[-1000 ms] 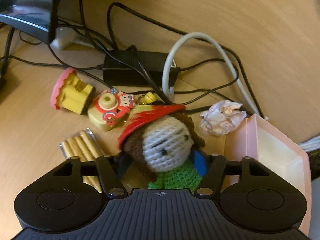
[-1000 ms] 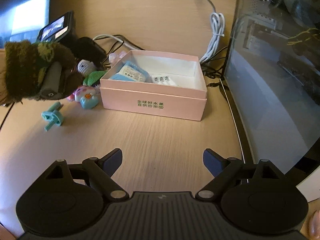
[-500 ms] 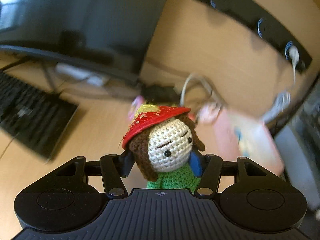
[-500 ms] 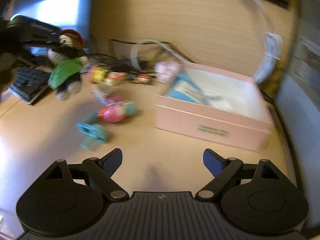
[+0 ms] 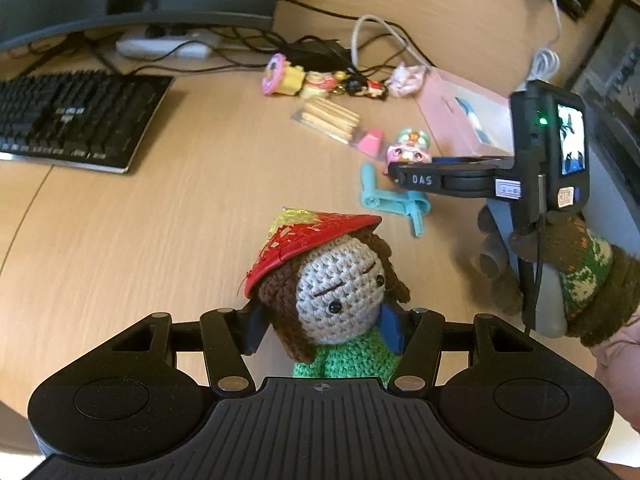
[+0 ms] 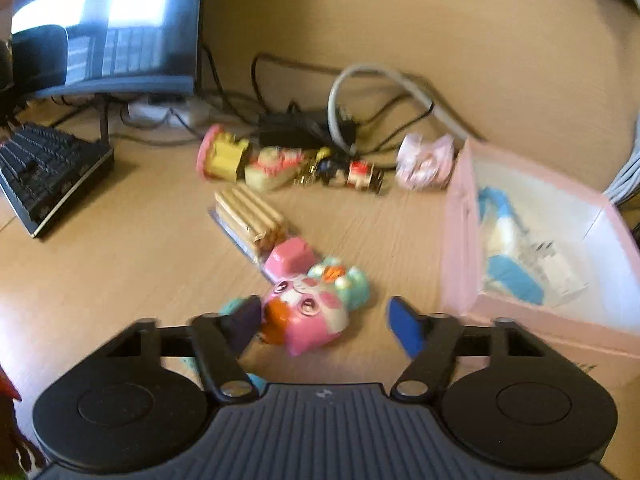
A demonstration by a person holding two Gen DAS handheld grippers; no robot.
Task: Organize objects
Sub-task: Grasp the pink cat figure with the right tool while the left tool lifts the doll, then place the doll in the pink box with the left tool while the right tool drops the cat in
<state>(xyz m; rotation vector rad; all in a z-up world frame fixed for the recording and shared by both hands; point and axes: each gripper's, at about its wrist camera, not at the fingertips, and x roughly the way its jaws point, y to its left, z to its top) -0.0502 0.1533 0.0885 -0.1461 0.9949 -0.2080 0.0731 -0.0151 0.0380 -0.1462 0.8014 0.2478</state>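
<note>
My left gripper (image 5: 322, 326) is shut on a crochet doll (image 5: 336, 284) with a red hat and green body, held above the wooden desk. My right gripper (image 6: 324, 322) is open, its fingers on either side of a pink and teal toy (image 6: 316, 308) on the desk; it also shows in the left wrist view (image 5: 410, 148). The pink box (image 6: 540, 264) lies to the right with blue and white packets inside. A teal plastic piece (image 5: 394, 202) lies on the desk just behind the right gripper.
A pack of biscuit sticks (image 6: 250, 220), a yellow and pink toy (image 6: 222, 158), small figures (image 6: 340, 172) and a crumpled wrapper (image 6: 426, 160) lie near tangled cables (image 6: 312, 124). A keyboard (image 5: 72, 116) and monitor (image 6: 104, 28) stand to the left.
My left gripper has pulled back from the clutter with the doll. My right gripper has moved forward and down, and its fingers now flank the pink and teal toy.
</note>
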